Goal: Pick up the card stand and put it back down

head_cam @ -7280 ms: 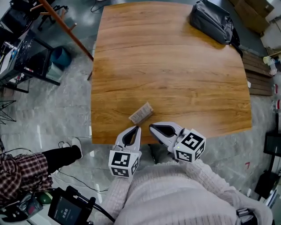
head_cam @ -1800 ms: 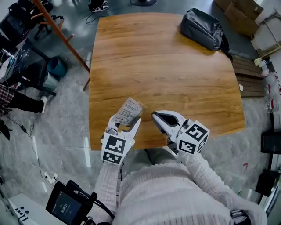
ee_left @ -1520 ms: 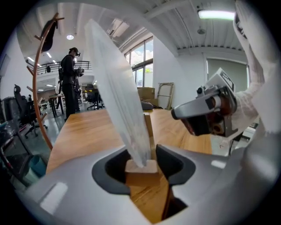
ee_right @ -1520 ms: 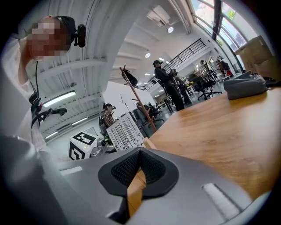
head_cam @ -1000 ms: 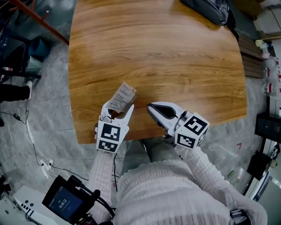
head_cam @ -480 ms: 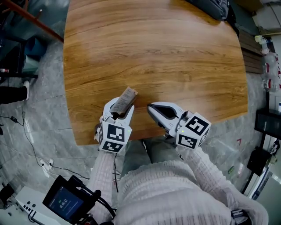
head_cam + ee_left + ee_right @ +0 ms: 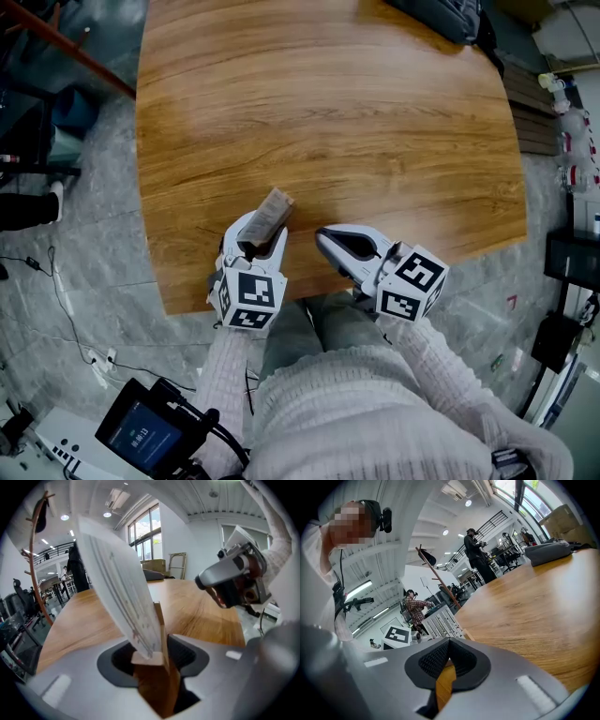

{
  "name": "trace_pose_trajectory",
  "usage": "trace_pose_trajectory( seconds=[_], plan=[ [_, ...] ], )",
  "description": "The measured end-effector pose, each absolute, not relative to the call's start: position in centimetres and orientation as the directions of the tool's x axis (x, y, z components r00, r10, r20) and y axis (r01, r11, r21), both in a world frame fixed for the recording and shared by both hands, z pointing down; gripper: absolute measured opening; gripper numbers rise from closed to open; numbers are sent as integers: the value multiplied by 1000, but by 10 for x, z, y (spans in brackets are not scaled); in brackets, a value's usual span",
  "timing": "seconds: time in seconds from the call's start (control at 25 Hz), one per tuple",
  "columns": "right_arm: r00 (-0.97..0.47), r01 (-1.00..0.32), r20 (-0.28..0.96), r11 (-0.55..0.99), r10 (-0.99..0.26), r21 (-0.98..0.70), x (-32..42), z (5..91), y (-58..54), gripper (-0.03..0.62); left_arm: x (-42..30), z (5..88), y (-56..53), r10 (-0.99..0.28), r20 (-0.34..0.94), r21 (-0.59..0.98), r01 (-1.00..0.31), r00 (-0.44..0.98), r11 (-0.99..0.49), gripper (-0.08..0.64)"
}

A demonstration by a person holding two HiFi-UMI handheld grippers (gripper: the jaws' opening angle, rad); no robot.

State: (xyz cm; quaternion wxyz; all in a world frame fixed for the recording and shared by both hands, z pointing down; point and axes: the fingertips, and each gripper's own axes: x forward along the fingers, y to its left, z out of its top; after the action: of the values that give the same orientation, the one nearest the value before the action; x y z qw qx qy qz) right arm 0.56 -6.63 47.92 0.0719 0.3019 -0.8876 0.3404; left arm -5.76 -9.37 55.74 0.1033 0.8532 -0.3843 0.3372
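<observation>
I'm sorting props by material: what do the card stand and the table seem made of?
The card stand likely has a pale, matte wood base, tan-faced; the white sheet in it looks like printed paper or thin card. The table is wood or wood-look laminate: warm grain, slight sheen; I cannot tell which.

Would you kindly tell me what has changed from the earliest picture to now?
The left tool took hold of the card stand, which sat on the table near its front edge, lifted it and lowered it again; its jaws are opening with the stand between them. The right tool stayed shut and empty beside it; the bag stayed at the far corner.
</observation>
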Motion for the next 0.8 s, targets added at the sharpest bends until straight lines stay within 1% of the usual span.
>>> trace_pose_trajectory(
  seconds=[0.12,0.32,0.56,0.6,0.72,0.8],
  plan=[
    [-806,-587,335,586,-489,-558,9,478,-63,-1,-63,555,-91,-595,648,-49,-753,476,-656,196],
    [-804,-591,334,600,-492,-540,13,466,-55,-2,-73,537,-83,-618,641,-72,-765,456,-640,196],
    [-816,-575,294,658,-497,-486,3,439,-61,-1,-85,508,-73,-650,612,-39,-803,451,-595,193],
    [-819,-572,289,670,-495,-474,0,434,-60,-2,-86,499,-69,-662,599,-40,-810,449,-586,171],
    [-829,-559,286,703,-480,-440,-9,423,-58,0,-90,472,-59,-709,549,-51,-828,444,-558,57],
    [-836,-549,290,722,-467,-421,-15,418,-56,-1,-90,459,-55,-732,520,-52,-838,441,-543,24]
  ],
)
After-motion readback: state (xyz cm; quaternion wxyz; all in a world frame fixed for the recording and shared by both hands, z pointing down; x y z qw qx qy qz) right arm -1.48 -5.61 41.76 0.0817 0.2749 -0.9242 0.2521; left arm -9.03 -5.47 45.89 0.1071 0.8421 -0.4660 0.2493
